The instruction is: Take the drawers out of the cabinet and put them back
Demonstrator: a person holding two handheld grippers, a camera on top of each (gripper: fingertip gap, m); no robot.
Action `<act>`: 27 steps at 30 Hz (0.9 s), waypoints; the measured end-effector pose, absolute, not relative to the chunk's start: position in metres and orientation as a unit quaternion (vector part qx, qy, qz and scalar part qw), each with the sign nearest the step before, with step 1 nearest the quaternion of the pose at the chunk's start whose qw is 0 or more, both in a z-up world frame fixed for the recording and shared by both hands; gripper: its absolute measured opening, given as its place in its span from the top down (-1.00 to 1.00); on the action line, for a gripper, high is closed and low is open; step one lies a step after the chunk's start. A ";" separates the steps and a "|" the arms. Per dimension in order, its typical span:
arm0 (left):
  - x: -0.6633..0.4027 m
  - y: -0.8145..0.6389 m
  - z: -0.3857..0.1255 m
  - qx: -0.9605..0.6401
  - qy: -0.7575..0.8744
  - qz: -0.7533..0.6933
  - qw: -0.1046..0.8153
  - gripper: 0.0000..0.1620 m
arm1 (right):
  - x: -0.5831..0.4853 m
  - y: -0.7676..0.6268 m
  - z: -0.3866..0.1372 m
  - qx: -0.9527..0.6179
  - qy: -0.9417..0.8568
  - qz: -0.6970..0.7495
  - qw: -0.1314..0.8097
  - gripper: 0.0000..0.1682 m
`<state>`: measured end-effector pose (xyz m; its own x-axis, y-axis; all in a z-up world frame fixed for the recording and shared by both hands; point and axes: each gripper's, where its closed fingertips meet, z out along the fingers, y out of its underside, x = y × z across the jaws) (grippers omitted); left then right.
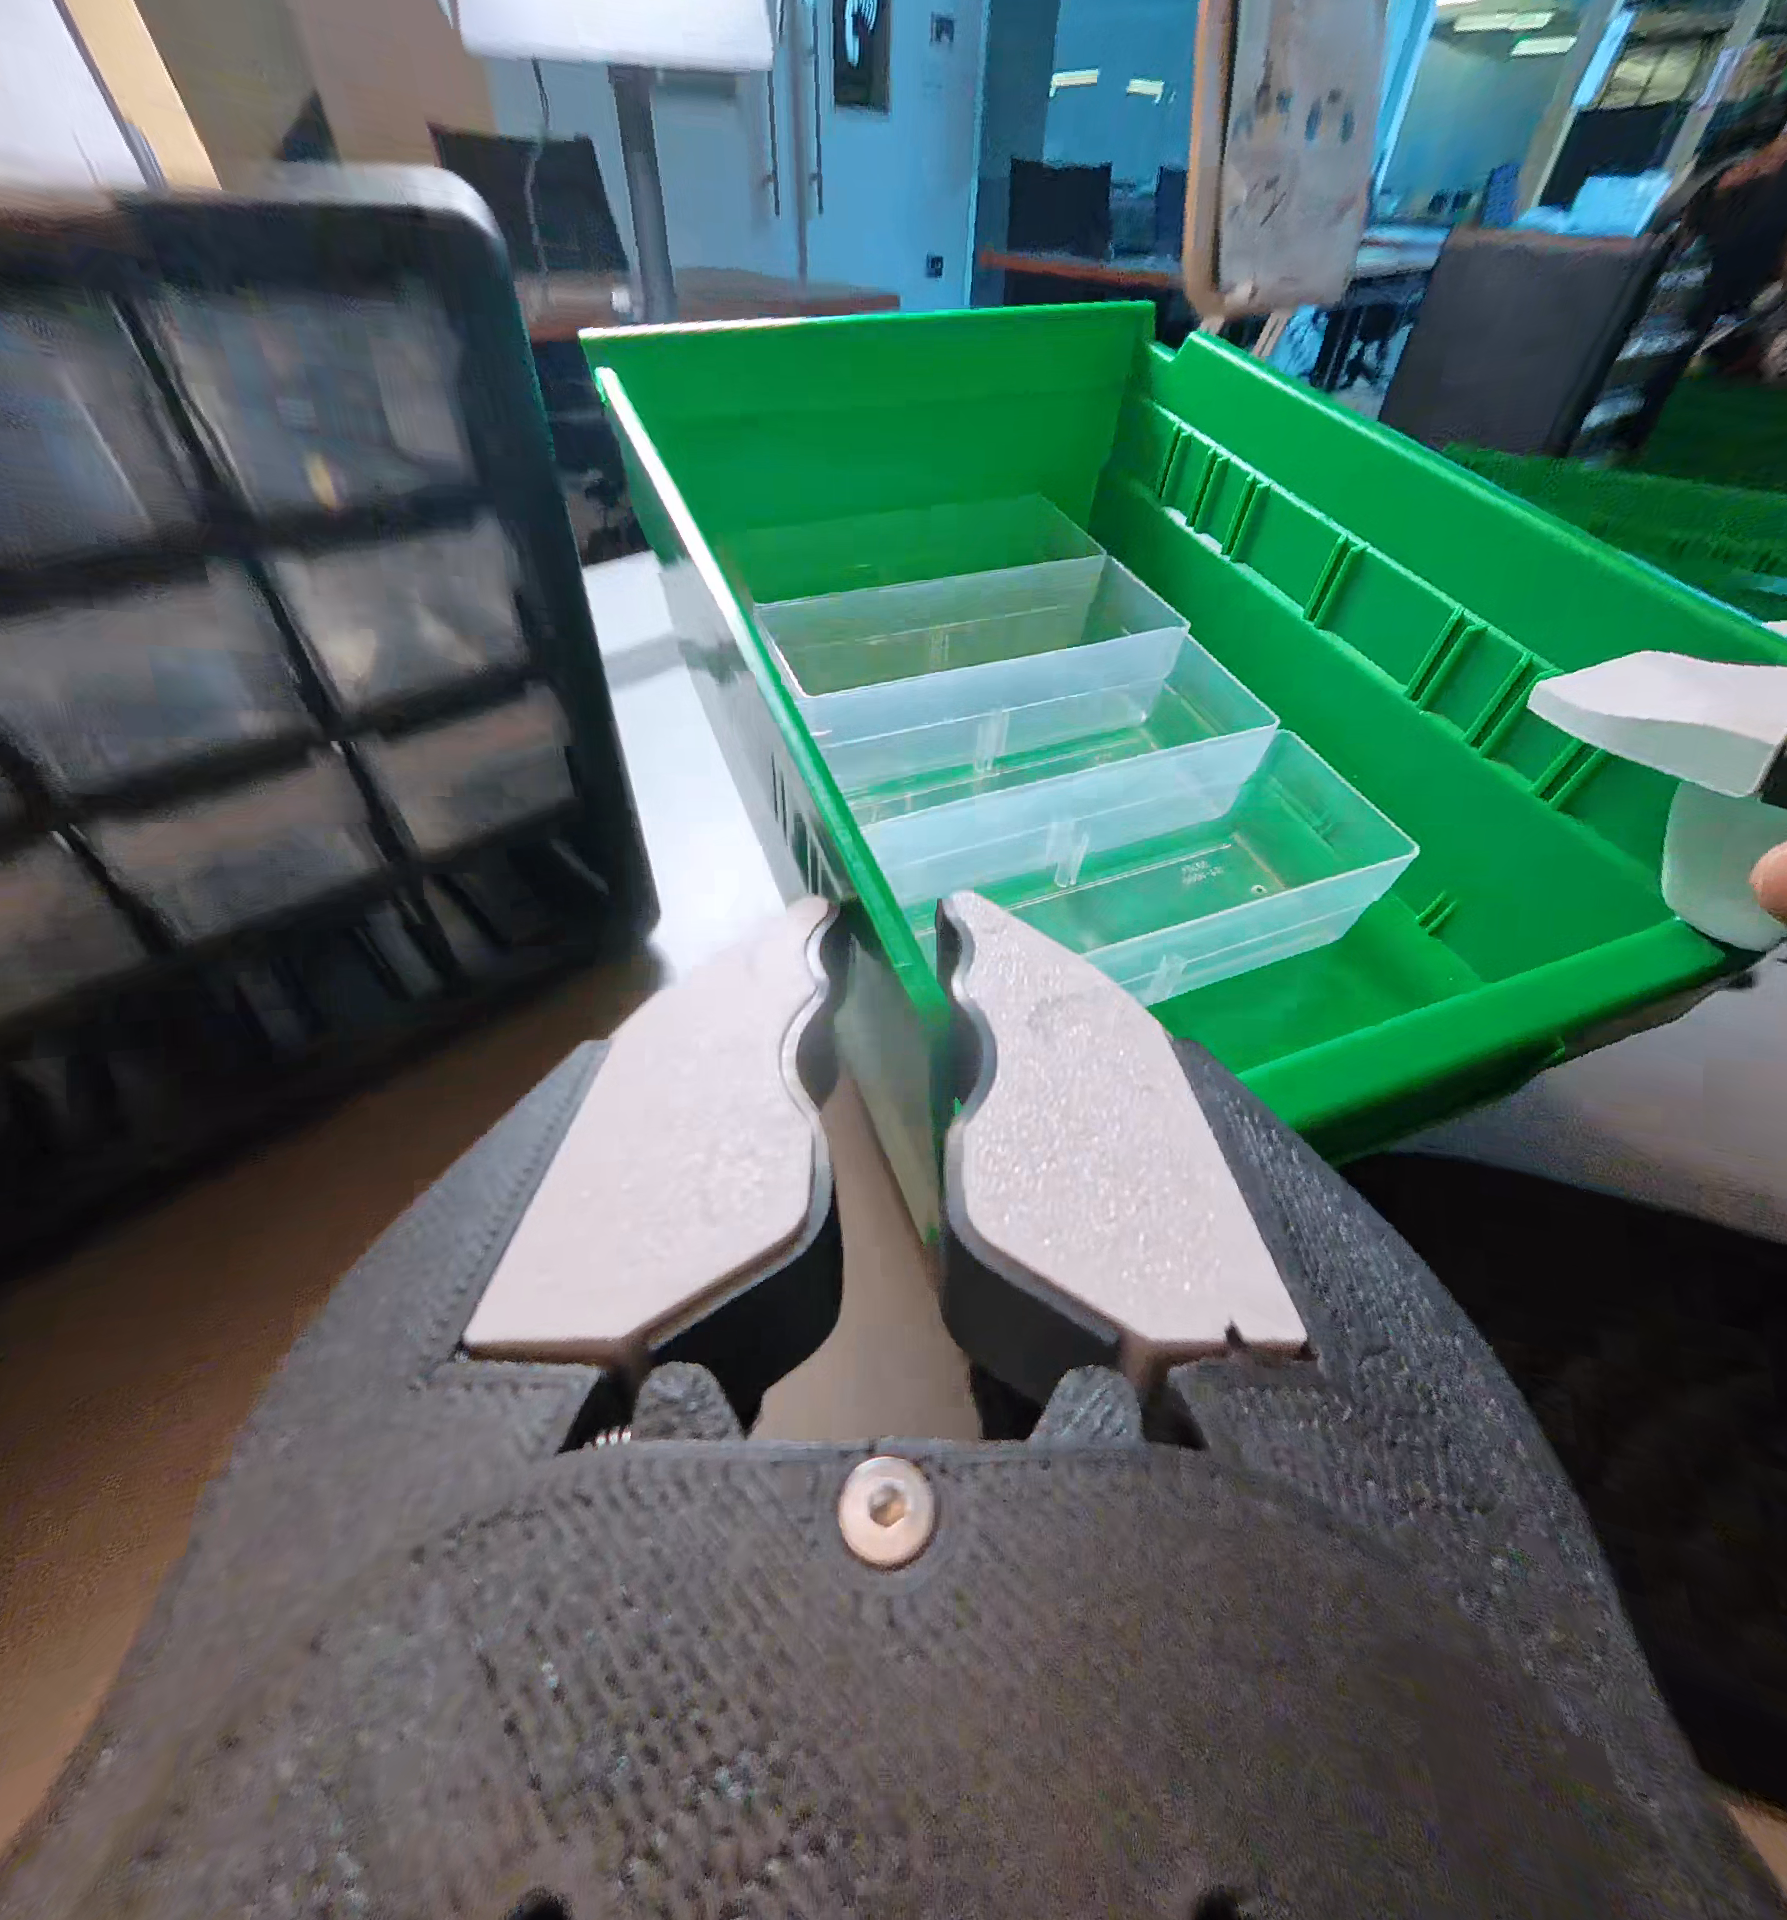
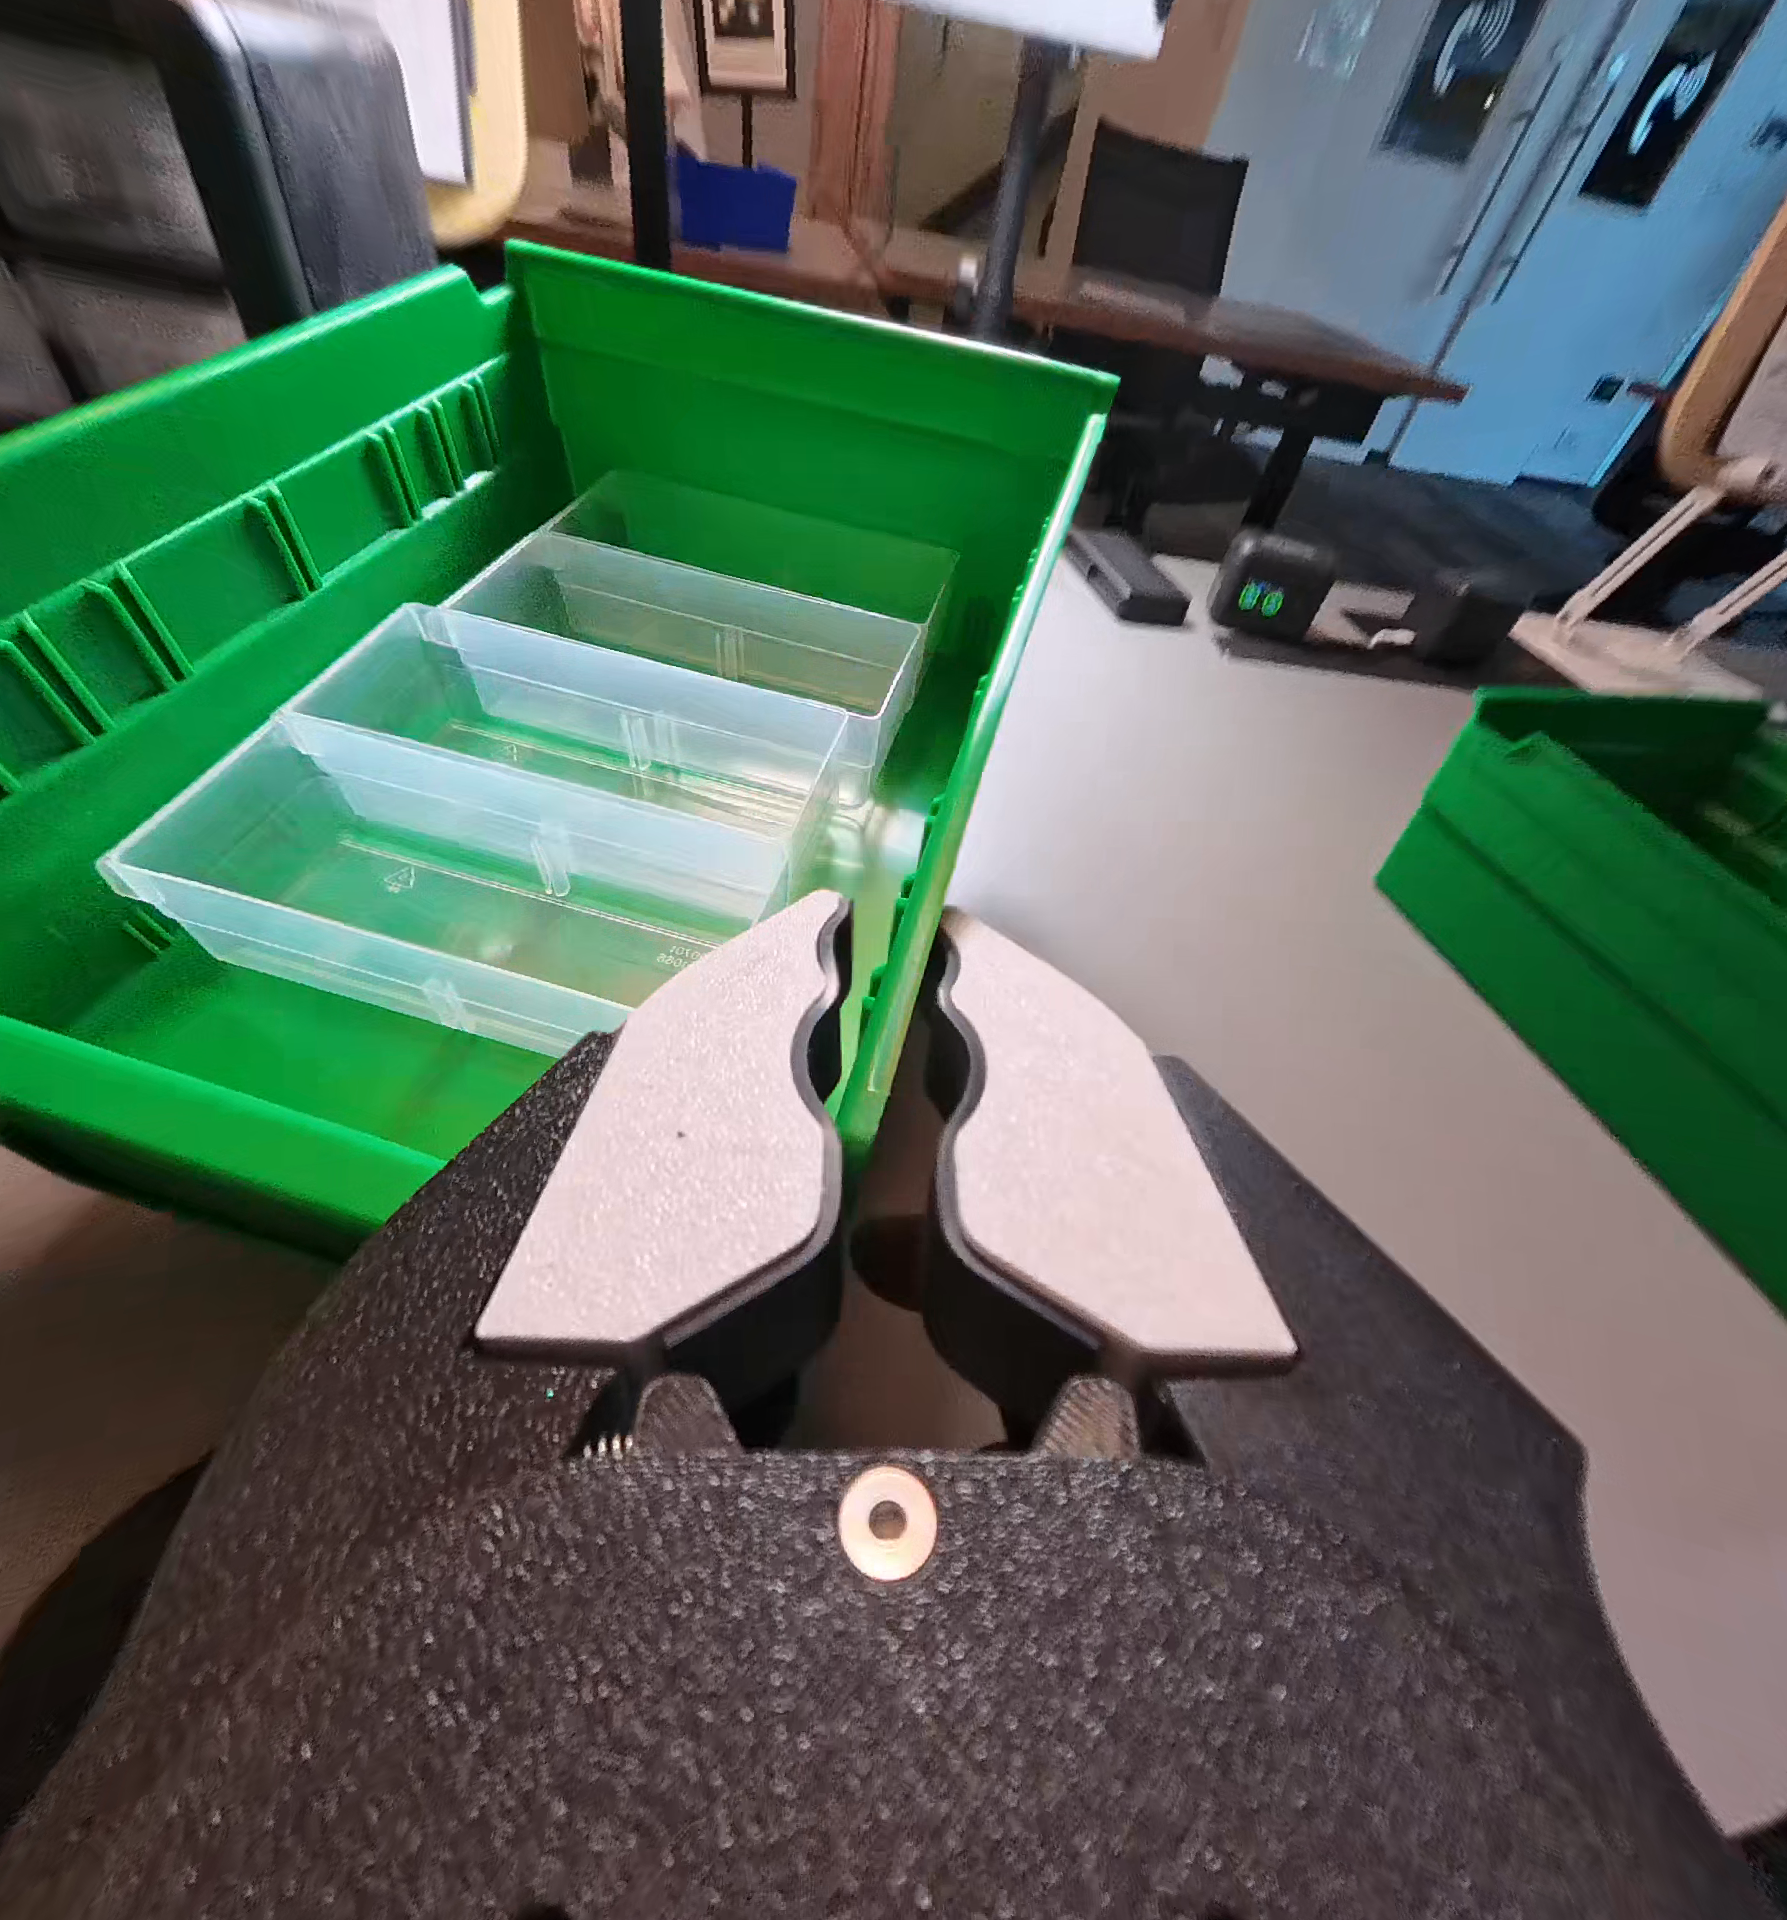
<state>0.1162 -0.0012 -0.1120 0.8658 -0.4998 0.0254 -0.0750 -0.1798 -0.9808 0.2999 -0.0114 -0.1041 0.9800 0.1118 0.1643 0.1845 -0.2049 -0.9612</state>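
Green plastic bin, tilted, held off the desk between both grippers. Left gripper: fingers pinching the bin's left side wall near its near corner. Right gripper: fingers pinching the right side wall likewise. Four clear plastic drawers lie in a row inside the bin, each overlapping the next, running near to far. Black cabinet stands on the desk just left of the bin, blurred. Second green bin sits well apart at right.
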 end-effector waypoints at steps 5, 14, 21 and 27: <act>0.098 -0.026 -0.024 -0.711 0.205 -0.169 0.651 0.76 | 0.282 -0.029 -0.020 -0.744 -0.114 -0.013 0.659 0.85; 0.010 -0.087 0.075 -0.668 0.176 -0.105 0.715 0.72 | 0.191 -0.054 0.078 -0.682 -0.188 0.055 0.705 0.84; -0.105 -0.141 0.083 -0.680 0.099 -0.001 0.726 0.73 | 0.061 -0.064 0.078 -0.654 -0.270 0.163 0.687 0.82; -0.198 -0.198 0.052 -0.725 0.026 0.061 0.685 0.70 | -0.057 -0.087 0.040 -0.657 -0.349 0.246 0.621 0.81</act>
<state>-0.1975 -0.1979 0.0522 0.9911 0.0465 -0.1249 -0.1221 -0.0591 -0.9908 -0.0567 -0.0872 0.0399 0.6352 0.7646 0.1092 0.1529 0.0141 -0.9881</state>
